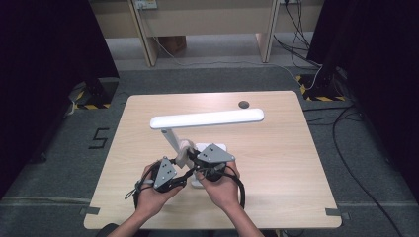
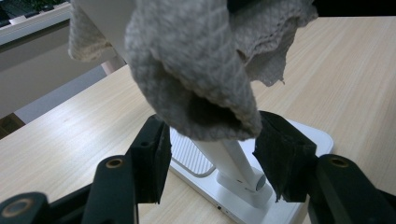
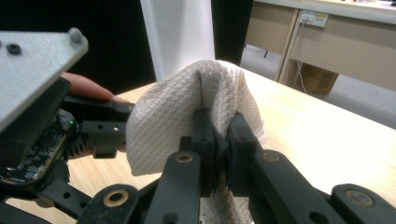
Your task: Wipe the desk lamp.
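Right gripper (image 3: pixel 218 140): pinched tight on a fold of the cloth (image 3: pixel 177 126), jaws almost meeting, fabric bunched above and around them.
Cloth: soft, light, waffle-textured; drapes and crumples freely, likely slips out of a shallow pinch, so best taken deep in a thick fold, as here.
Cloth, place: just ahead of the right gripper's tips, draped against the lamp arm (image 2: pixel 233 161) and hanging right above the left gripper's jaws.
Left gripper (image 2: pixel 212 154): spread fairly wide, one jaw on each side of the lamp arm near its foot, pads apparently clear of it; holding nothing.
Lamp arm: stiff, smooth, white; probably slippery under the pads, and the joint likely gives if pushed hard.
Lamp base (image 2: pixel 308 137): flat white slab just past the left gripper's tips; seemingly light enough to slide on the table (image 2: pixel 364 74) under a firm wipe, so worth steadying low down.
Lamp head (image 1: pixel 207 119): long bar, farther off above both grippers; a lever for tipping, poor place to grab.
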